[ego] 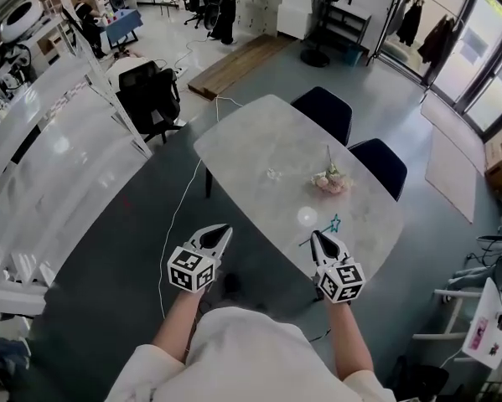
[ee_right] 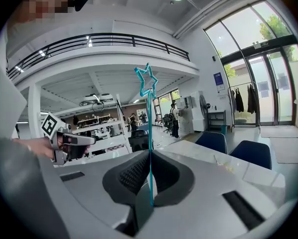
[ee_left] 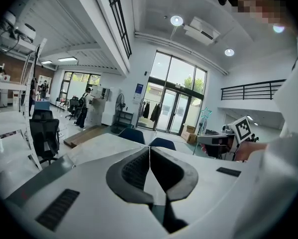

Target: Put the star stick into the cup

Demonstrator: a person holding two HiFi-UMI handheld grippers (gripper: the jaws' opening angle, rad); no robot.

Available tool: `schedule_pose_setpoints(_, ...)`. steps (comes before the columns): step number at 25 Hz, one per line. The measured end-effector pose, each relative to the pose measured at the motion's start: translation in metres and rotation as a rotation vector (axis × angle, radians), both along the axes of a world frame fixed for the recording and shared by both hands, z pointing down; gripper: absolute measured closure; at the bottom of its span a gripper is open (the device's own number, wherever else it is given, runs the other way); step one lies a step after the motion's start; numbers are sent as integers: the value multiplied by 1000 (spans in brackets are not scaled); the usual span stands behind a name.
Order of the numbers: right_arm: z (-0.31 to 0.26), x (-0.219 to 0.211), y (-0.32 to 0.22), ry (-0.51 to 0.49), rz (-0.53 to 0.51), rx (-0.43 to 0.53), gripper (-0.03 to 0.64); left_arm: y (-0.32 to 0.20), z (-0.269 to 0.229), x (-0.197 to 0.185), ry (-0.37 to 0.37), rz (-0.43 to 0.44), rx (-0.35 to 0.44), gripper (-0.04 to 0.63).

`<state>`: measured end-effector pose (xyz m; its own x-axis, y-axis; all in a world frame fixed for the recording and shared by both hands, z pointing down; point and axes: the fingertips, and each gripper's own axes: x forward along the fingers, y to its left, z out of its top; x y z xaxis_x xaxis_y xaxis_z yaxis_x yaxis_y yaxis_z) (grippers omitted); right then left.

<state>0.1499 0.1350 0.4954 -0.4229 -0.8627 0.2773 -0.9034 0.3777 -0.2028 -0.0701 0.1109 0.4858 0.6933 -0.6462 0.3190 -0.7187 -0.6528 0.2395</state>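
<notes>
Star stick (ee_right: 149, 128) is in play, and we start wide. The pale table (ego: 259, 141) fills the middle of the head view. Two dark blue chairs (ego: 324, 111) are tucked in at its far side, and a black office chair (ego: 148, 99) stands off its far-left end.

At the table's near edge we have the right gripper (ego: 319, 237), its tips just over the tabletop. The left gripper (ego: 225, 229) hangs off the table's near-left side, above the dark floor and clear of everything.

On the table, a small bunch of pink flowers (ego: 331, 180) lies towards the blue chairs. The little pale cup (ego: 307, 217) sits between the flowers and the near edge, just beyond the right gripper's tips.

Now the jaws. In the left gripper view we see them pressed together with nothing between them. In the right gripper view they are clamped on the thin teal stick. It stands straight up out of the jaws, its open star outline at the top. From above, the star sits over the table's near edge, just beside the cup and not in it.
</notes>
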Motion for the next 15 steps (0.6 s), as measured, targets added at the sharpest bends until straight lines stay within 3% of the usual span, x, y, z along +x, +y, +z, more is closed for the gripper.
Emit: schedule_pose_setpoints(15,11,-60,-129,27,127,-28,603,-144,24,-48,15,155,-53,572)
